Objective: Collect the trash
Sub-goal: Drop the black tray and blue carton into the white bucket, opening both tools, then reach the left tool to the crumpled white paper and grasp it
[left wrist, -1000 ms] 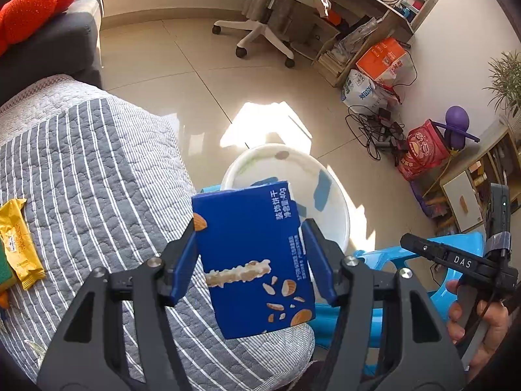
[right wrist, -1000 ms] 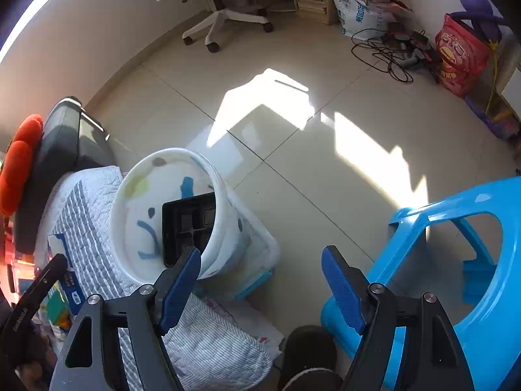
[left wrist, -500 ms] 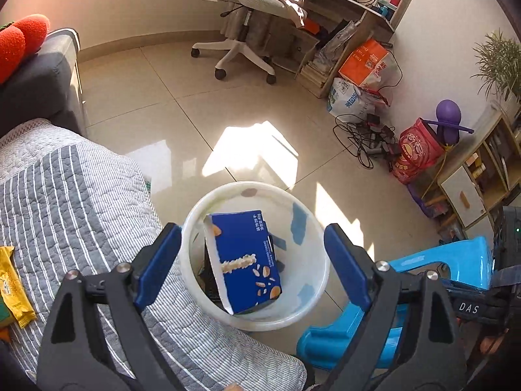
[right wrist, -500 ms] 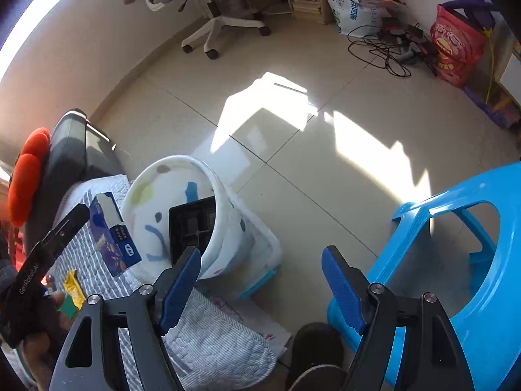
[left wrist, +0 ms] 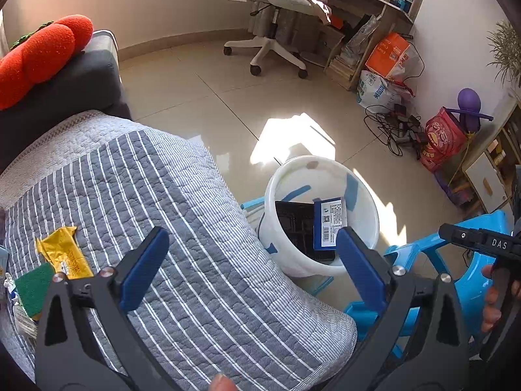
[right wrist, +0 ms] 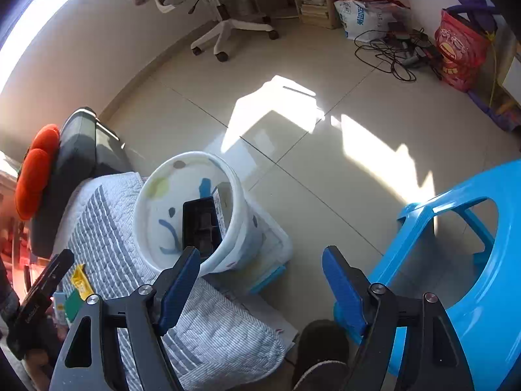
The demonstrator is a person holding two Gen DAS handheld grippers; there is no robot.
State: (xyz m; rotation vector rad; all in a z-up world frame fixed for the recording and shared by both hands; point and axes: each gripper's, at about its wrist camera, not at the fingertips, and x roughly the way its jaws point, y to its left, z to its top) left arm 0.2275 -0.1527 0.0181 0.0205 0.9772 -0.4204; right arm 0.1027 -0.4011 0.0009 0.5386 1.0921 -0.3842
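Observation:
A white bucket [left wrist: 364,195] stands on the floor beside the striped grey quilt [left wrist: 162,228]. Inside it lie a black tray [left wrist: 293,221] and a blue snack box [left wrist: 329,223]. My left gripper [left wrist: 250,264] is open and empty above the quilt's edge, left of the bucket. A yellow wrapper [left wrist: 65,254] and a green sponge-like piece [left wrist: 32,288] lie on the quilt at the left. In the right wrist view, my right gripper [right wrist: 260,280] is open and empty above the floor, next to the bucket [right wrist: 237,228]. The black tray [right wrist: 198,228] shows inside it.
A blue plastic stool [right wrist: 462,260] stands right of the bucket. A clear lidded box [right wrist: 273,247] lies under the bucket. An office chair [left wrist: 276,9], desk clutter, cables [left wrist: 390,123] and a red bag [left wrist: 443,137] line the far wall. An orange cushion [left wrist: 39,52] rests on the dark sofa.
My left gripper opened and released the blue snack box, which dropped into the white bucket. The left gripper then drew back over the quilt. The right gripper stayed open, hardly moving.

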